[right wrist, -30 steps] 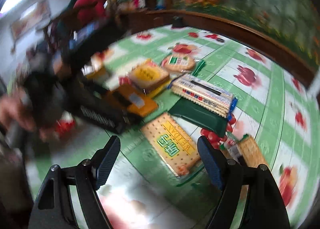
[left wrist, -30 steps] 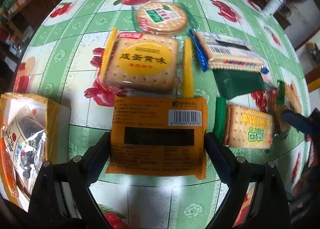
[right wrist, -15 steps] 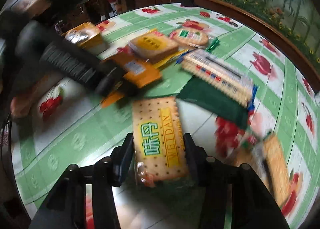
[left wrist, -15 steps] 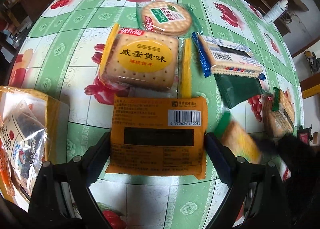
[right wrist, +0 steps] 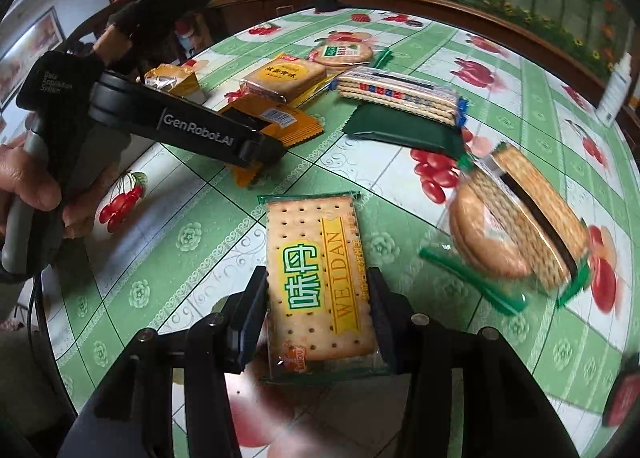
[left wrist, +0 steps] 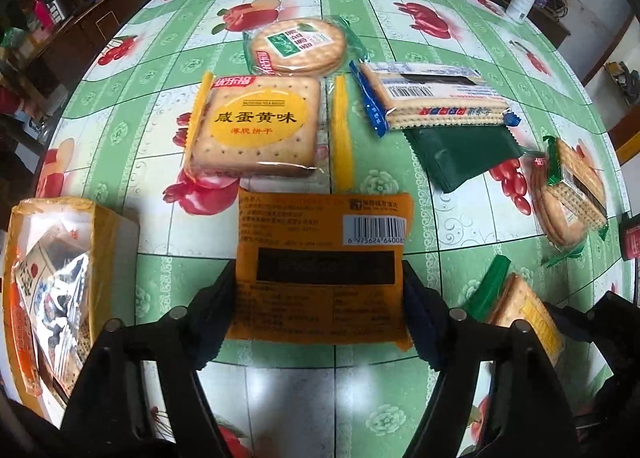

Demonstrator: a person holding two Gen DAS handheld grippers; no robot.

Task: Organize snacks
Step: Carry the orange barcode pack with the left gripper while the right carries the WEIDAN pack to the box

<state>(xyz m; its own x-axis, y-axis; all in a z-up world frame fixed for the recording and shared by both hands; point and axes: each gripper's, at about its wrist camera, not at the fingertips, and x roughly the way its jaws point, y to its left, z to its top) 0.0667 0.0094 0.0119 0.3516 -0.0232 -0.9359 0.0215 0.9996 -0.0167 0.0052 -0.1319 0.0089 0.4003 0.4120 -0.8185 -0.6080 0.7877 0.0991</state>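
Our left gripper point(left wrist: 320, 298) has just closed its jaws onto the orange packet point(left wrist: 322, 266); at twelve o'clock lies the square cracker pack point(left wrist: 256, 127).

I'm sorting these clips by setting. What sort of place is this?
Probably a home dining or living room. A round table with a fruit-print plastic cloth holds the biscuit packets, dark wooden shelves with bottles line the wall, and a framed picture hangs there.

Snack packs point(left wrist: 256, 127) on fruit-print tablecloth point(left wrist: 400, 9)
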